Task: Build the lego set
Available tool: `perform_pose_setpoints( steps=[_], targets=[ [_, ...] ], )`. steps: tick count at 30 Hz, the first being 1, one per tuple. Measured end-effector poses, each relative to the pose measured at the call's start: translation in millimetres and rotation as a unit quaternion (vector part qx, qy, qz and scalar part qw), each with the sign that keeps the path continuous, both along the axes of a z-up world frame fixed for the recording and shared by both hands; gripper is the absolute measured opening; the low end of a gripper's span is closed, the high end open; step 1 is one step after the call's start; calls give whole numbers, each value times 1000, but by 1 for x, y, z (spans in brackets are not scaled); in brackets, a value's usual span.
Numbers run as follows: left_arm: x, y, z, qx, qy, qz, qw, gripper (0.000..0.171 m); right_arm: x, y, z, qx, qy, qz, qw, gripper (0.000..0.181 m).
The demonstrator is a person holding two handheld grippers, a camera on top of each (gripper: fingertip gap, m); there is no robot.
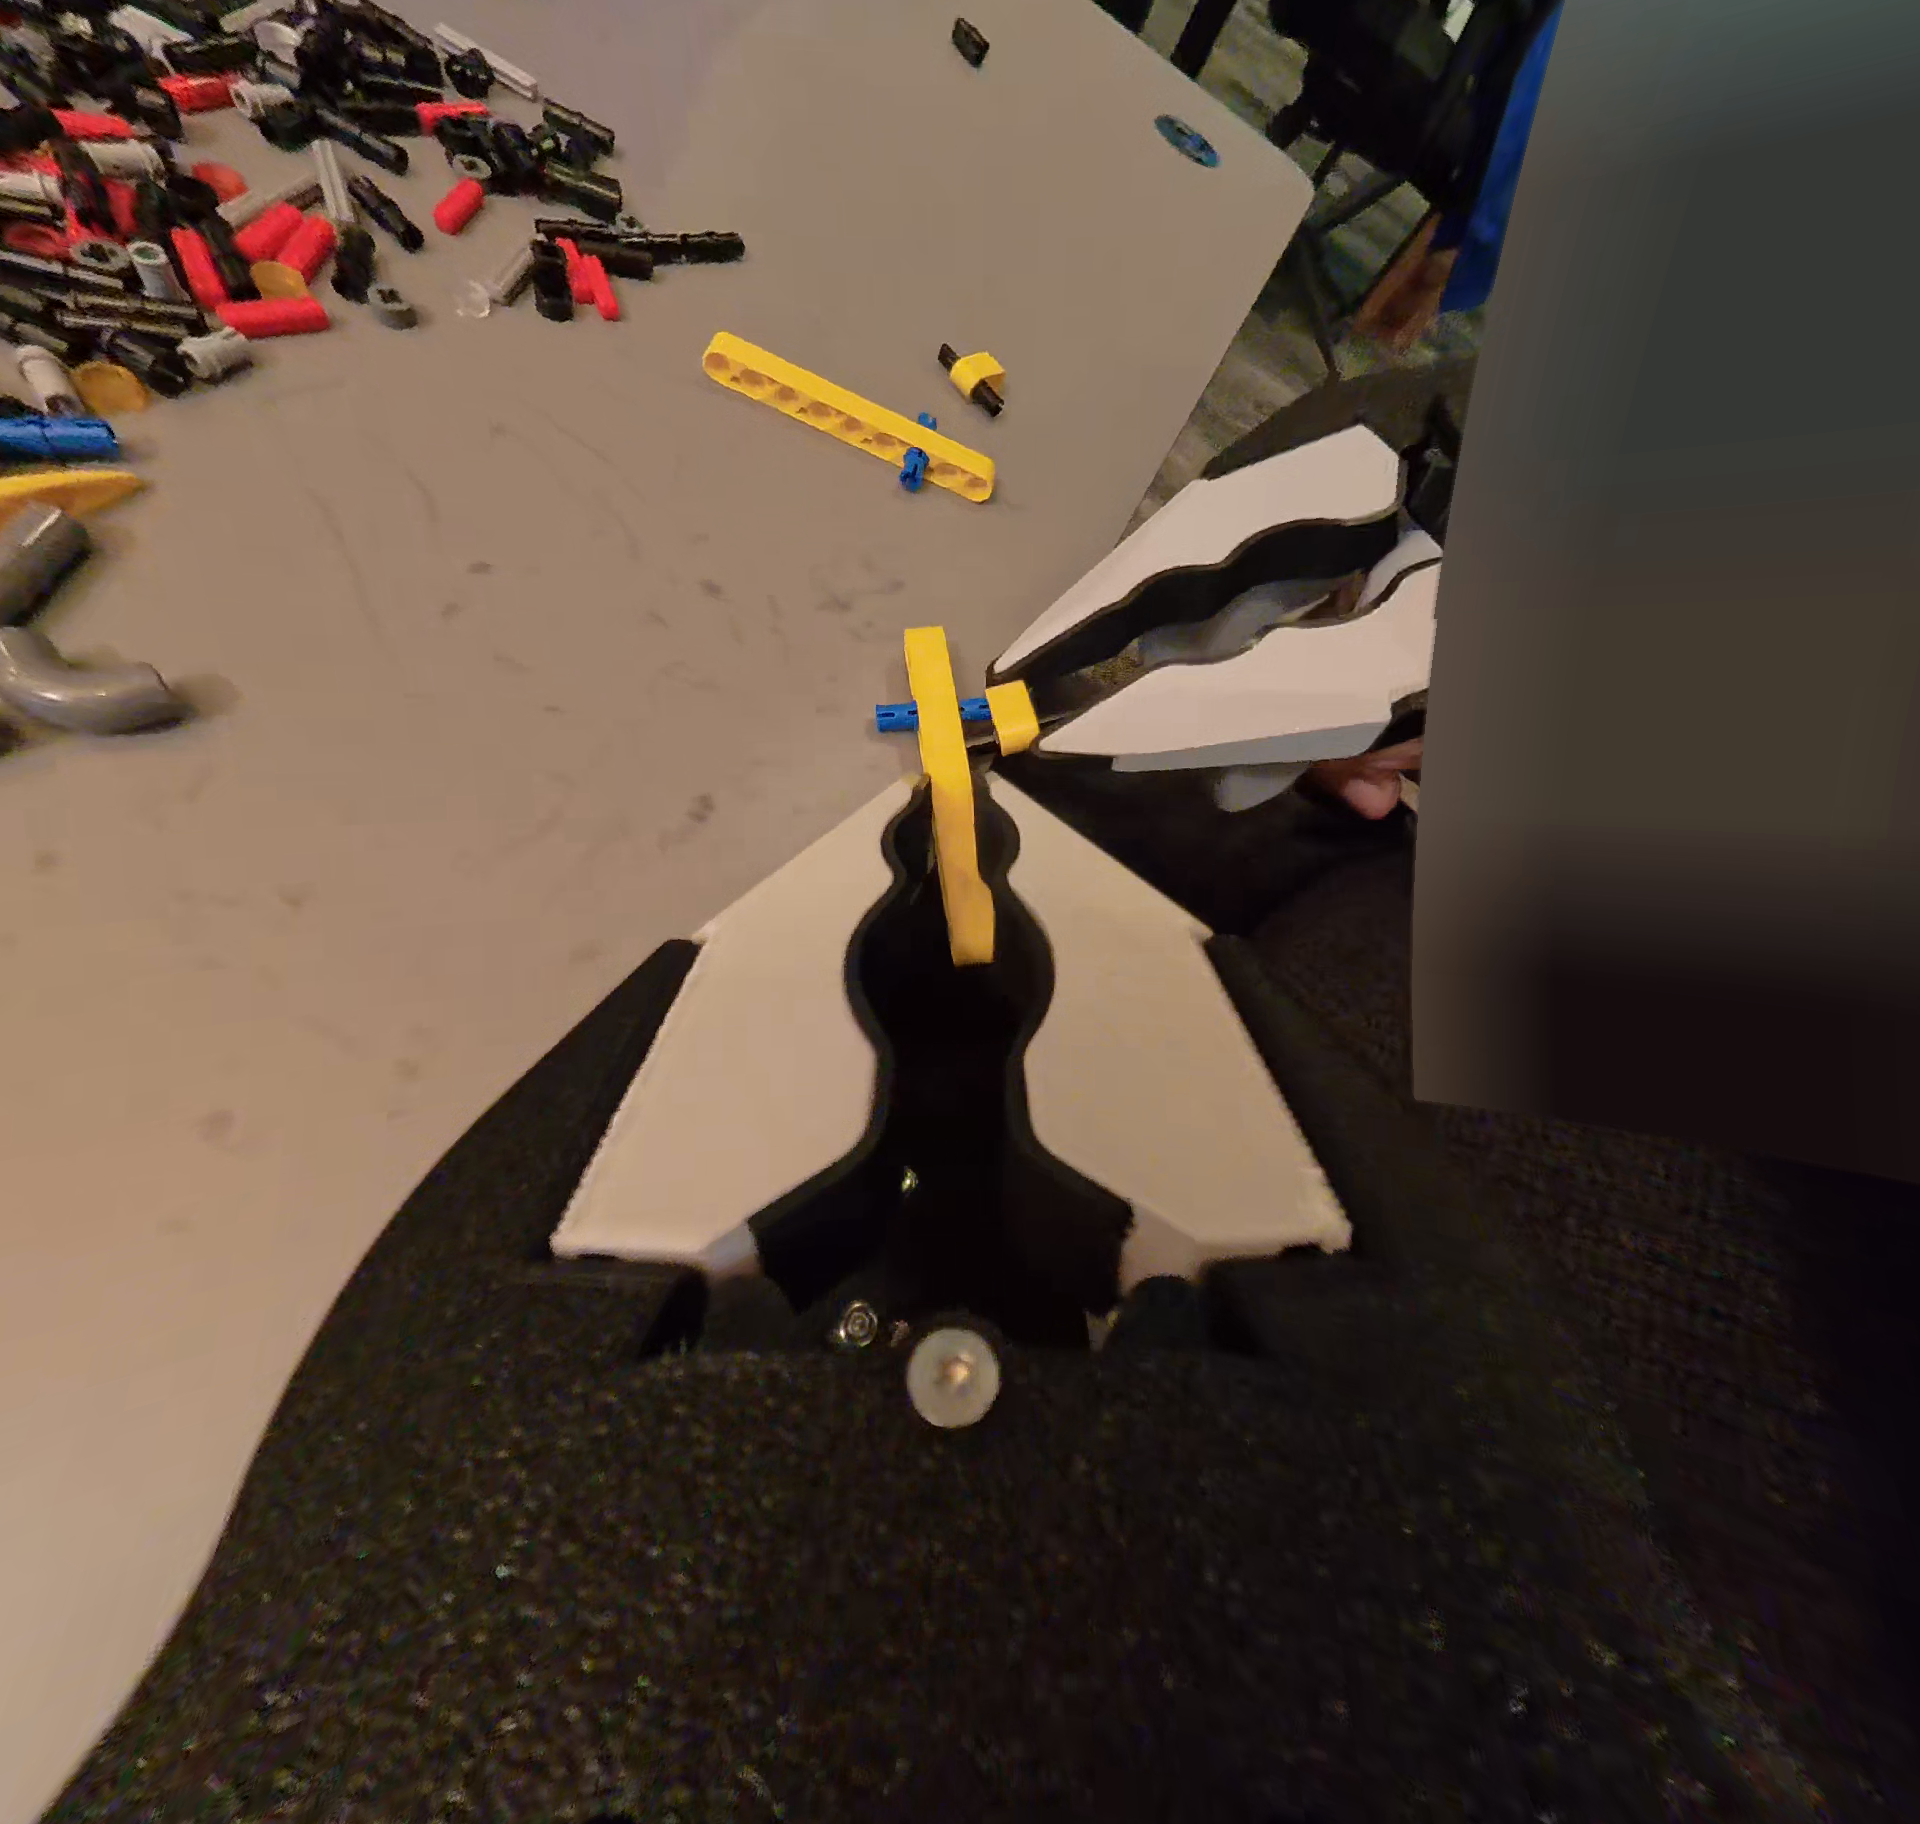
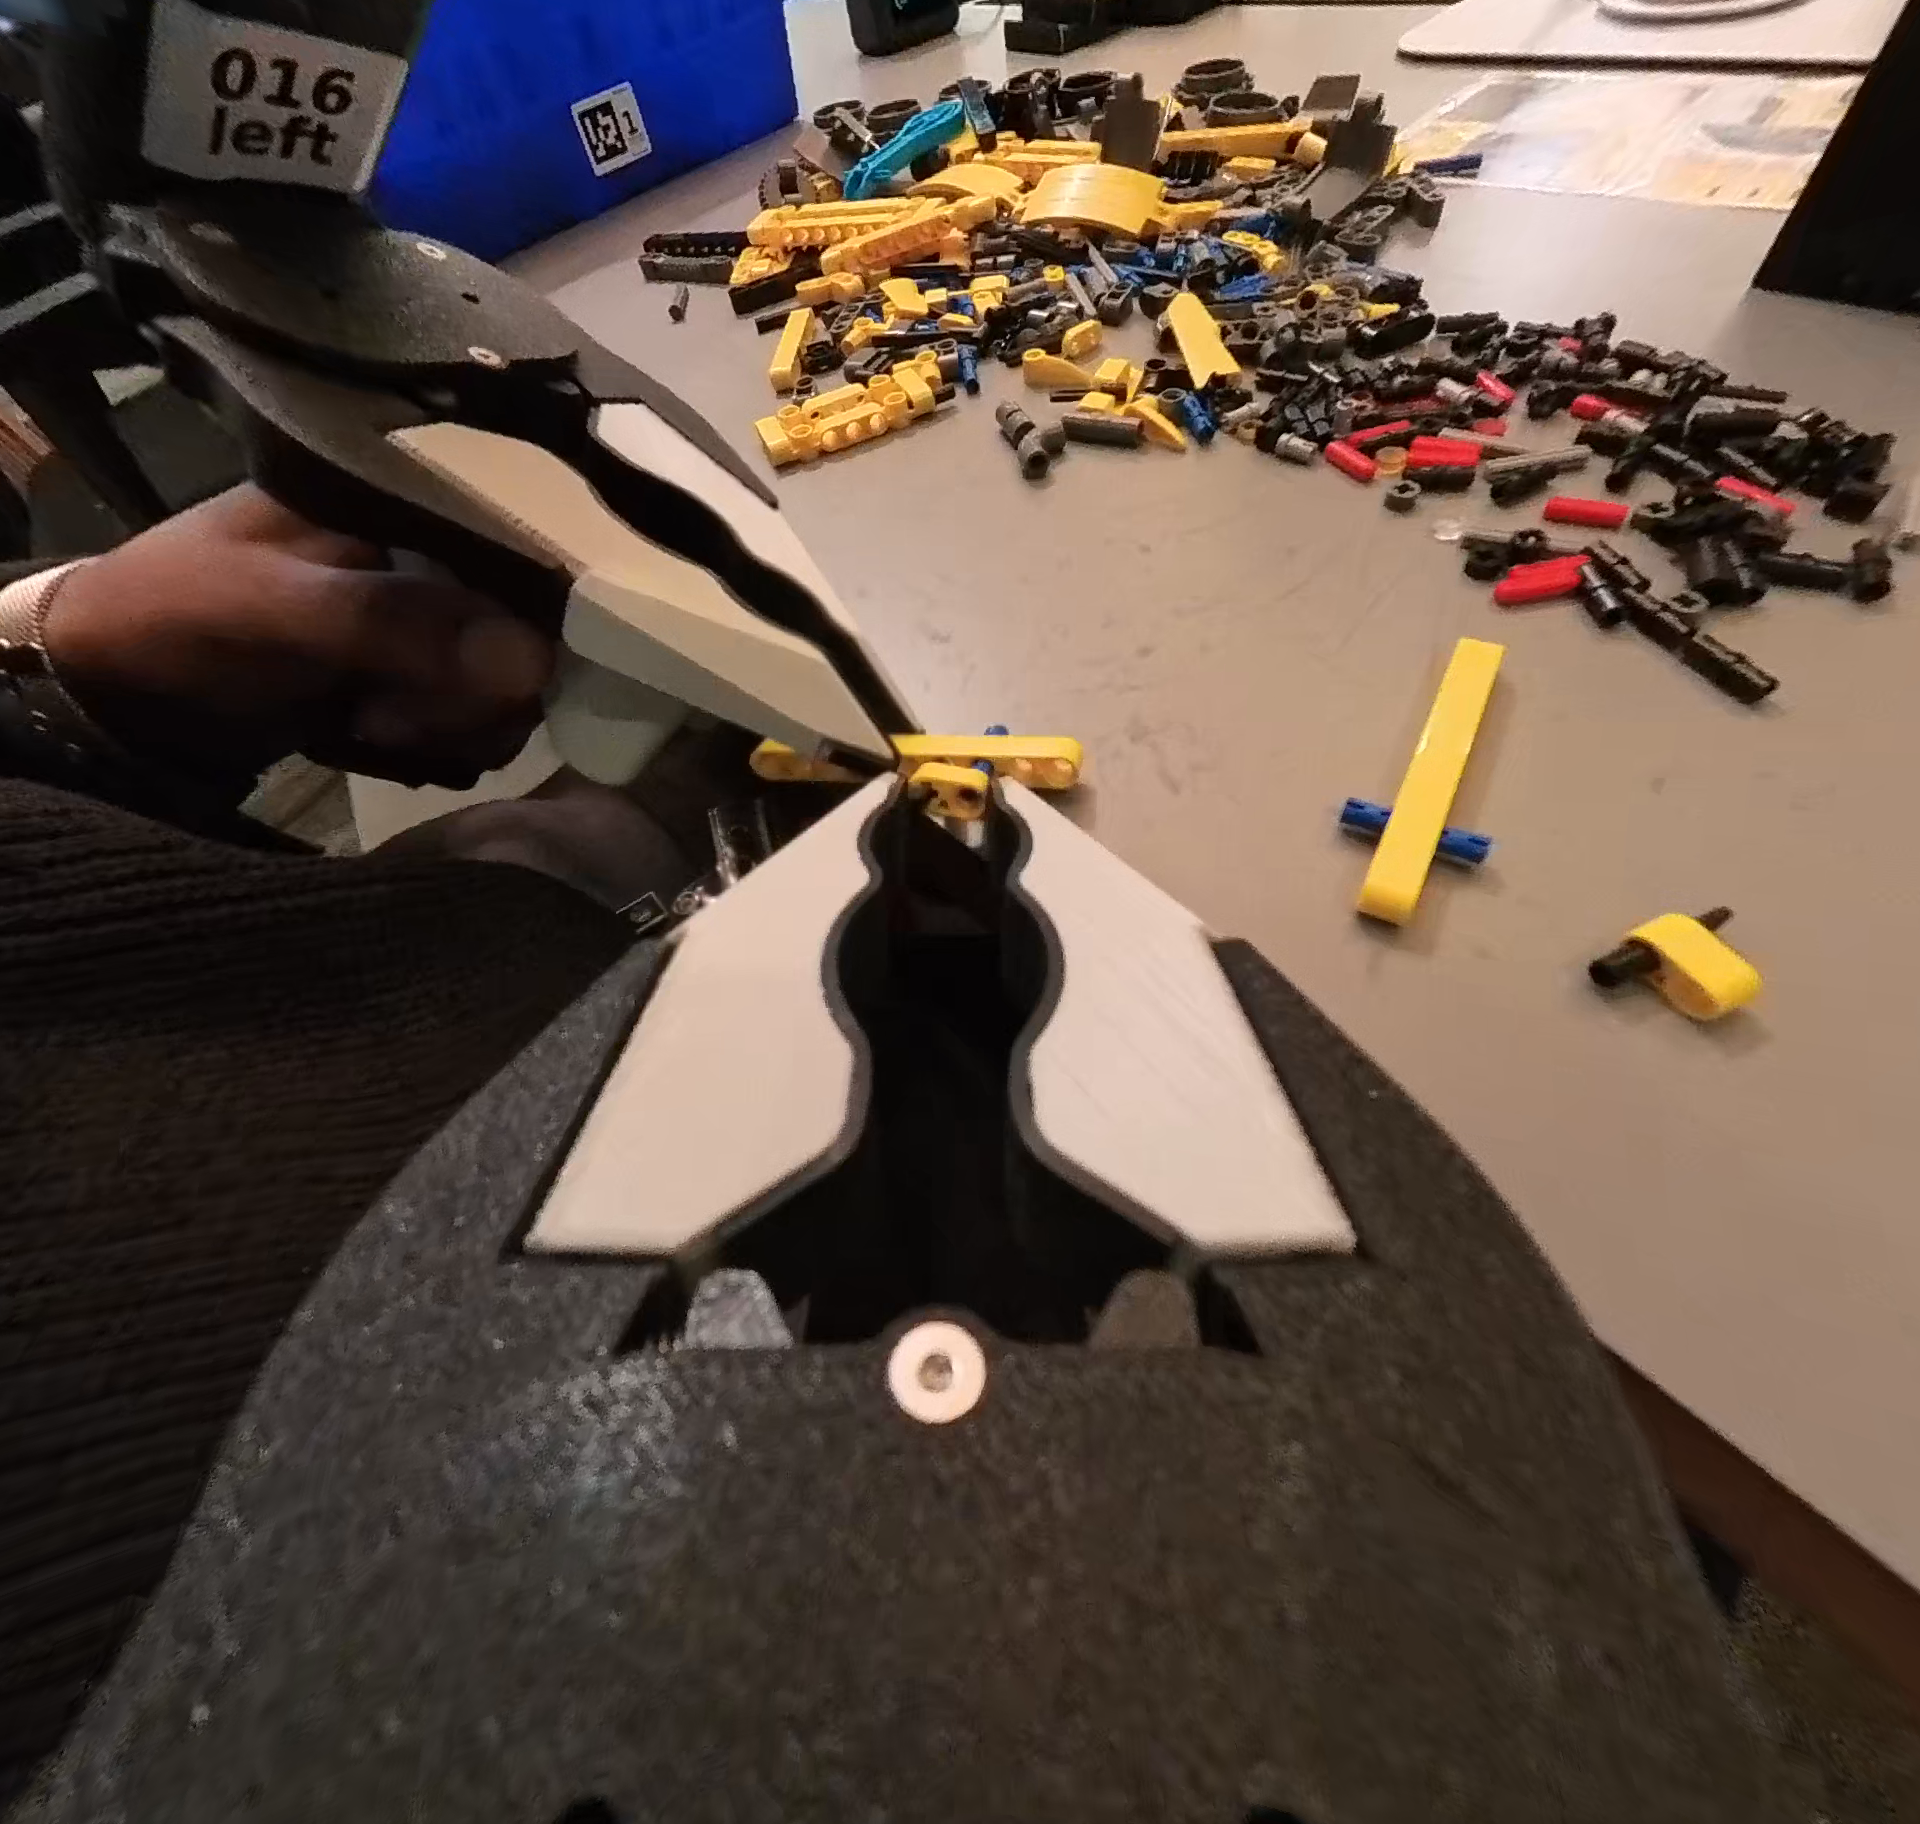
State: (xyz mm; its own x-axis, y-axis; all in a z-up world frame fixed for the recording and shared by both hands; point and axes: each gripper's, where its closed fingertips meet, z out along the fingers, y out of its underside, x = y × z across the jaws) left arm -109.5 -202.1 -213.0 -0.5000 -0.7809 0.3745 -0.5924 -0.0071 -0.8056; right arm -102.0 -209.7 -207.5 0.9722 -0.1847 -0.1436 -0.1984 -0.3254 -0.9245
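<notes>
My left gripper [image 1: 951, 787] is shut on a long yellow beam [image 1: 928, 673] and holds it upright above the table's near edge. A blue pin [image 1: 896, 716] sticks through the beam. My right gripper [image 2: 948, 782] is shut on a small yellow connector [image 2: 956, 798] and presses it against the pin side of the beam [image 2: 1029, 751]. In the left wrist view the right gripper [image 1: 1016, 709] comes in from the right with the connector [image 1: 1010, 716]. In the right wrist view the left gripper [image 2: 888, 746] comes in from the left, held by a hand [image 2: 312, 631].
A second yellow beam with a blue pin [image 2: 1429, 782] and a yellow connector on a black axle [image 2: 1683, 964] lie on the grey table [image 2: 1143, 631]. Piles of yellow, black and red parts [image 2: 1091, 247] lie beyond. A blue bin [image 2: 582, 81] stands far left. Grey pipe pieces [image 1: 73, 683] lie left. Less than 4 cm separates the two grippers' tips.
</notes>
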Motion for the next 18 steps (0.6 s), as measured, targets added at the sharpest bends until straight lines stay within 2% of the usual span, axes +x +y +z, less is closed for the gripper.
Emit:
perform_pose_setpoints(
  steps=[18],
  targets=[
    [2, 0, -1, 9, -3, 6, 1000, 8, 1, -2, -7, -32, -74, -31, 996, 15]
  ],
)
